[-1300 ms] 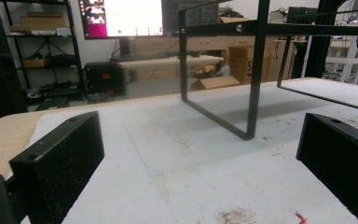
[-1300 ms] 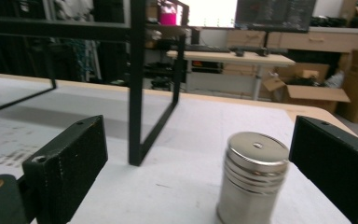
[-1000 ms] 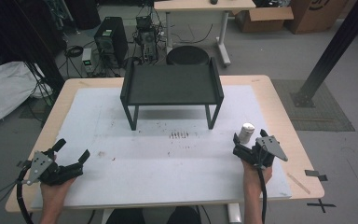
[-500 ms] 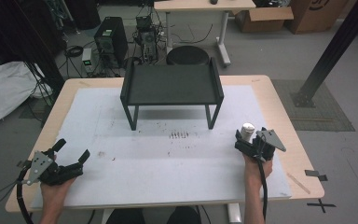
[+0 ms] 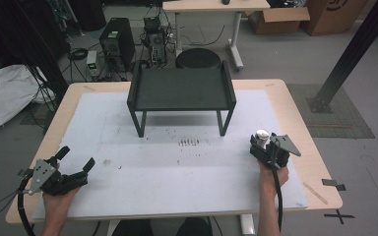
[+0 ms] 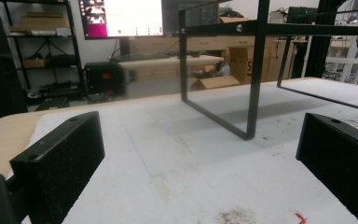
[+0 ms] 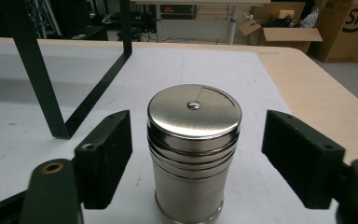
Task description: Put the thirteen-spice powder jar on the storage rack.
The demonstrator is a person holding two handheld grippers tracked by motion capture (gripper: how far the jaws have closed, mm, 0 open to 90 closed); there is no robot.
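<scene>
Right gripper view: right tool [image 7: 193, 163] released, jaws flanking the steel shaker [image 7: 193, 154] — rigid, slick; grip mid-body — left tool [image 6: 191, 163] released.

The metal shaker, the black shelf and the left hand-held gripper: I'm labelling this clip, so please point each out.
metal shaker [image 7: 194, 109]: right gripper view, its lid.
black shelf [image 5: 181, 88]: high view, its top tray.
left hand-held gripper [image 5: 76, 158]: high view, between its jaw tips.

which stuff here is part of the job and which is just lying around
In the job:
- metal shaker, upright between the open right gripper jaws, not yet clamped
- black raised tray stand, probably
- left gripper, open, idle

Lying about:
- computer tower on the floor
- cardboard boxes
- round stool
</scene>
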